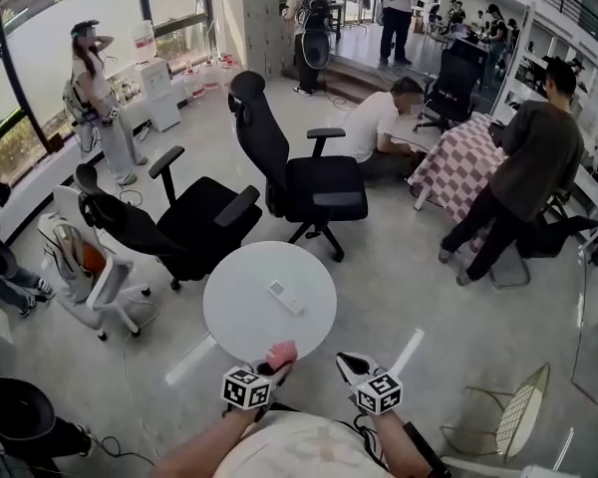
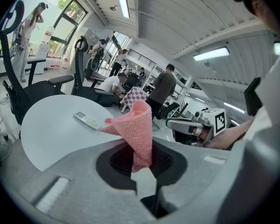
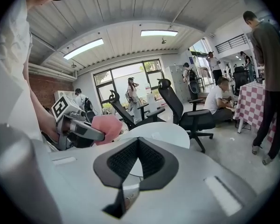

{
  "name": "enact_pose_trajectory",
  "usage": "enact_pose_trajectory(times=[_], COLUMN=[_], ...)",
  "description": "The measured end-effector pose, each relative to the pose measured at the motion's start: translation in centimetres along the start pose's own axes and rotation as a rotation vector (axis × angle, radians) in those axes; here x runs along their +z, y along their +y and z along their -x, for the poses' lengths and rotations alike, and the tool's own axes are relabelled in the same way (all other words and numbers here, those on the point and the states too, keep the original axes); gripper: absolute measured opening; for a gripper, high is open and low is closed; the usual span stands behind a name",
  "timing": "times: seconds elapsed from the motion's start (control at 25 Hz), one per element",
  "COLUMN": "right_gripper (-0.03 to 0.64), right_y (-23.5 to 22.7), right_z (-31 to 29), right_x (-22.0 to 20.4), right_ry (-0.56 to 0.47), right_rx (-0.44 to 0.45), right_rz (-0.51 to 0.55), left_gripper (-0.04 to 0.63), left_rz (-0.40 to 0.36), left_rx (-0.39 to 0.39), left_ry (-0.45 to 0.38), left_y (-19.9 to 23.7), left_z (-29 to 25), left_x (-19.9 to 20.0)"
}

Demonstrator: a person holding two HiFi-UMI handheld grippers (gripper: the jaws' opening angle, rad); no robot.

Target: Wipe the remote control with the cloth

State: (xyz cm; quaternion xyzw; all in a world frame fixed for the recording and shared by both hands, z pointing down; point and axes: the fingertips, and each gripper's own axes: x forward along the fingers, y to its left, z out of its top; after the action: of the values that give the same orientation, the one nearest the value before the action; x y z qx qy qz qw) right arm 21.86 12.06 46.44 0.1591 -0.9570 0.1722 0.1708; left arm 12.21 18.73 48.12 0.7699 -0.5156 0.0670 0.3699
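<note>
Head view, remote control (image 1: 286,297): lies flat near the middle of the round white worktop (image 1: 234,312), not yet touched.
Cloth (image 2: 139,127): pink, clamped in left hand-held gripper (image 2: 141,160), free end forward for wiping.
Right hand-held gripper (image 3: 136,161): jaws together, empty; probably spare for steadying.

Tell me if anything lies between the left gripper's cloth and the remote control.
Nothing visible does. The left gripper holds the pink cloth at the round table's near edge; only bare tabletop lies between it and the remote control.
</note>
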Motion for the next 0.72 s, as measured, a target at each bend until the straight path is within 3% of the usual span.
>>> enact_pose_trajectory(times=[0.48,0.72], right_gripper=[0.008,0.008], right_y=[-1.3,-2.3], right_z=[-2.4,-5.0], right_x=[-0.8,0.0], right_ry=[0.037,0.074], right_rx=[-0.021,-0.054], right_rz=[-0.042,-0.049], left_gripper=[0.041,0.041], left_rz=[0.019,0.016], left_rx=[0.018,-0.018], left_ry=[0.033,0.068], left_y=[2.6,5.2], left_z=[0.3,-1.0], left_x=[0.1,2.3])
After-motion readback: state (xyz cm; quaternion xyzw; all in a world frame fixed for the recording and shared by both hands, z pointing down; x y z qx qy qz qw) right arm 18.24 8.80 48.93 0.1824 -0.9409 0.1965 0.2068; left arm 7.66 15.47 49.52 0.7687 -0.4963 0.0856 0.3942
